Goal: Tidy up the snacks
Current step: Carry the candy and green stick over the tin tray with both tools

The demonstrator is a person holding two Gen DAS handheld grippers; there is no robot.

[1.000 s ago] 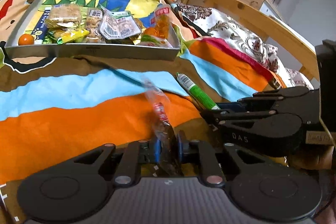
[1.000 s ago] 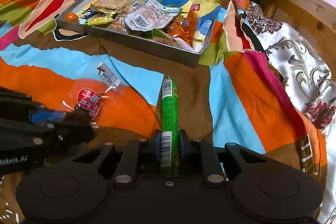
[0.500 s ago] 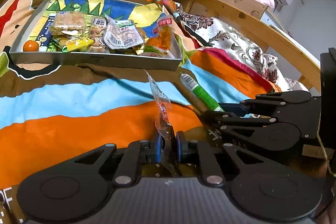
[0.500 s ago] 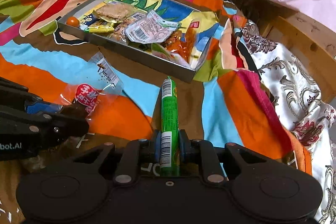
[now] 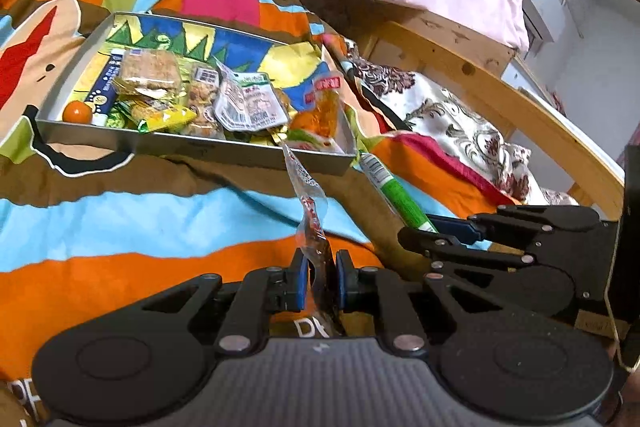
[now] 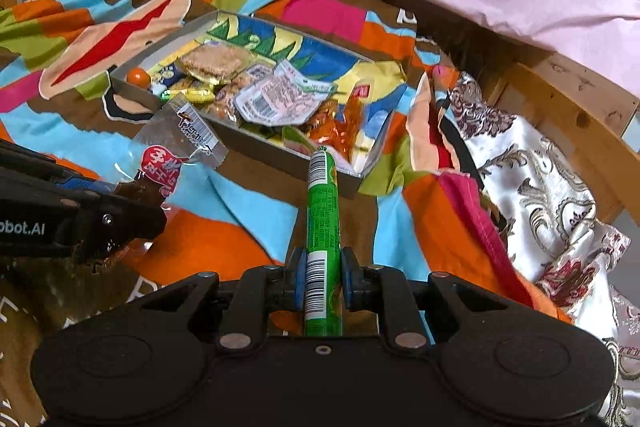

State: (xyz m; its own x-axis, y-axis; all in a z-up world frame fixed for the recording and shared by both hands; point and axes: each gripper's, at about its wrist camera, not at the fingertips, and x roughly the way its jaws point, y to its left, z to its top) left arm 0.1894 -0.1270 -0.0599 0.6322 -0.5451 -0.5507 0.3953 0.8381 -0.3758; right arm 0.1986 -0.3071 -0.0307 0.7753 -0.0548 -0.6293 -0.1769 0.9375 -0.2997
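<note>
A: What are your grippers holding?
B: Your left gripper [image 5: 319, 277] pinches a clear snack packet [image 5: 308, 203]; your right gripper [image 6: 323, 281] clamps a green snack stick [image 6: 322, 223]. Both hang just before the snack-filled tray [image 5: 192, 149] on the striped blanket [image 5: 120, 227].

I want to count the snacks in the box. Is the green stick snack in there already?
Not yet. The green stick snack is outside the box, clamped in the right gripper, its tip just short of the near wall.

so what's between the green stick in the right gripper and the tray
Nothing lies between them. In the right wrist view the green stick points at the tray's near wall, with only bare blanket under the gap.
</note>
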